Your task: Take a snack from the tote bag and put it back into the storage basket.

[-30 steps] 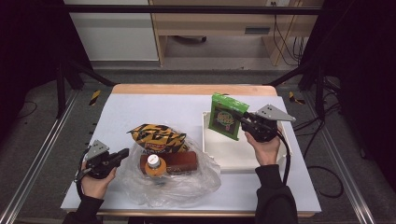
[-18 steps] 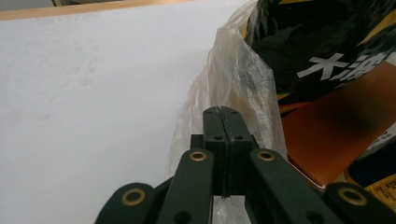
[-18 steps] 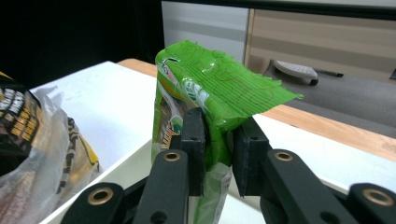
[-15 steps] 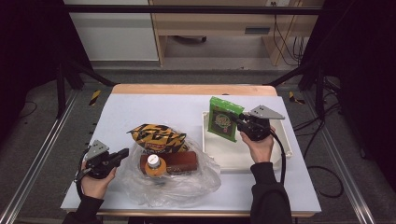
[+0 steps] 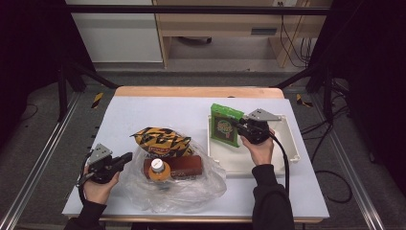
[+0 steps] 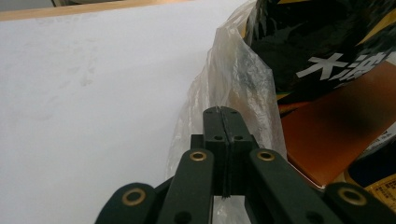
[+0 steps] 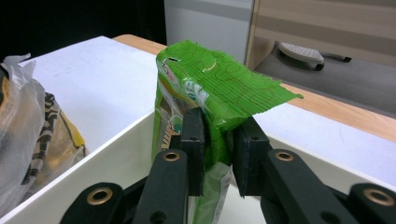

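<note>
Your right gripper (image 7: pixel 218 154) is clamped on the green packet (image 7: pixel 210 93), which hangs upright below it, right over the white tray (image 5: pixel 287 139).

Right gripper (image 7: pixel 219 154) clamps green packet (image 7: pixel 210 93) over white tray (image 7: pixel 116 154)

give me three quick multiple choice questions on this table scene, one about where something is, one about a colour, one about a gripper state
1. Where is the green packet?
A. over the white tray
B. inside the plastic bag
C. on the floor

2. What colour is the bottle cap?
A. blue
B. white
C. red

3. How is the left gripper?
A. wide open
C. holding the bottle
B. shut on the plastic bag

Answers: 1 A, the right gripper holds the packet upright above the tray; 2 B, the cap shows white in the high view; 3 B, its jaws meet on the bag's edge.
</note>
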Available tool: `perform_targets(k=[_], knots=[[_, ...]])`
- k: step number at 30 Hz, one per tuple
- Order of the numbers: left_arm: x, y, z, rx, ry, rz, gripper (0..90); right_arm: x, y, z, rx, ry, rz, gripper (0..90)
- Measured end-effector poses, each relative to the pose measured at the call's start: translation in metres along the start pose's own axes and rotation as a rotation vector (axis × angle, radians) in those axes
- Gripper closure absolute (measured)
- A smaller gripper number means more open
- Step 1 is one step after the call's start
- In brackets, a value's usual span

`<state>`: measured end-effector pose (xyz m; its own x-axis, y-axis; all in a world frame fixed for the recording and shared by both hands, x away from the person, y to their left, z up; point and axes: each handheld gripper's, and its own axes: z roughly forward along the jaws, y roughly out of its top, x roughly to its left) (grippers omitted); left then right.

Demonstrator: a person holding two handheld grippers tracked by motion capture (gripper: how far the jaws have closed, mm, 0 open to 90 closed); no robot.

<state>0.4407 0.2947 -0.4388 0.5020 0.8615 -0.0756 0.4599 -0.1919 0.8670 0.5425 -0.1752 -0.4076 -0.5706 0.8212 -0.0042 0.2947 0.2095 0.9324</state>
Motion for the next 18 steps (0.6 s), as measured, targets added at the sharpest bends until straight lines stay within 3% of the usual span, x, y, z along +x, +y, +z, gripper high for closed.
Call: perform_targets(k=[8,18], knots=[[0.000,0.000,0.000,0.002,0.000,0.002,90.0,-0.005,-0.004,0.007,0.000,-0.004,0.018,75.7],[0.000,0.000,0.001,0.003,-0.001,0.002,90.0,-0.011,-0.008,0.016,0.014,-0.071,0.032,71.1]])
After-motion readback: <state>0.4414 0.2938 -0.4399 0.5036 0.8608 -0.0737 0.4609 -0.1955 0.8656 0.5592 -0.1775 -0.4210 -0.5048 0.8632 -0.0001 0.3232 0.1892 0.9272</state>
